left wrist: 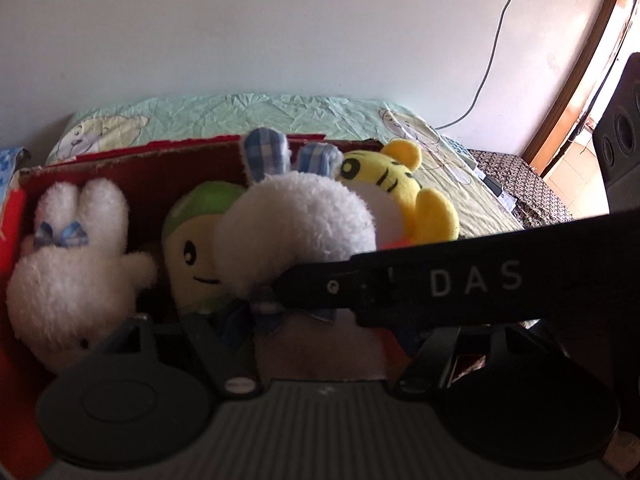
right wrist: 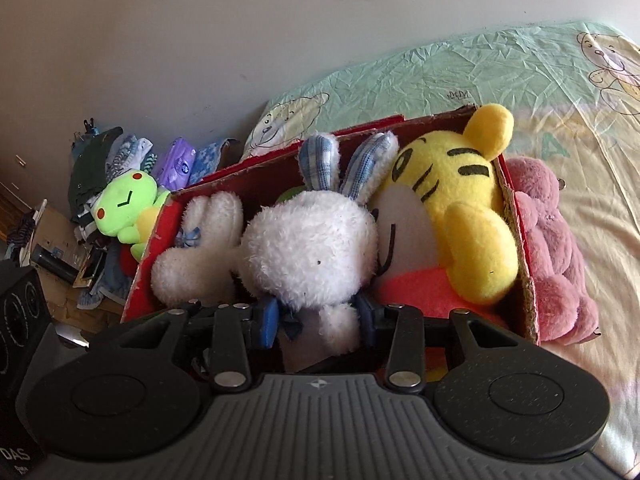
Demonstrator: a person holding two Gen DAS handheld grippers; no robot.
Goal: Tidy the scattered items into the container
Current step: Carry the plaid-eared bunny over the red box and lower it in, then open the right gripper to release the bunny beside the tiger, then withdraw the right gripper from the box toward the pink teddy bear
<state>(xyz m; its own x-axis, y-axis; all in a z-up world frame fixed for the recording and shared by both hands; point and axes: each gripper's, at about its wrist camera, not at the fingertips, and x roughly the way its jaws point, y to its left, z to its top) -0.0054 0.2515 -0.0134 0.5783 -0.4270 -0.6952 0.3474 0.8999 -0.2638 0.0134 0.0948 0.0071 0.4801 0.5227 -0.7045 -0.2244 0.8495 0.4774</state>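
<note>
A red cardboard box (right wrist: 516, 236) sits on the bed and holds several plush toys. My right gripper (right wrist: 320, 320) is shut on the body of a white rabbit with blue plaid ears (right wrist: 312, 240), held at the box's near side. Next to it lie a small white bunny (right wrist: 200, 252) and a yellow tiger (right wrist: 472, 208). In the left wrist view the rabbit (left wrist: 296, 224), the bunny (left wrist: 68, 280), a green-capped plush (left wrist: 192, 248) and the tiger (left wrist: 400, 184) show inside the box (left wrist: 132, 168). The right gripper's black body (left wrist: 460, 284) crosses that view. My left gripper's fingers are hidden.
A pink plush (right wrist: 556, 248) lies on the bed just outside the box's right wall. A lime green frog plush (right wrist: 124, 204) rests on a clutter pile at the left. A black speaker (left wrist: 620, 132) stands at the right. The wall is behind.
</note>
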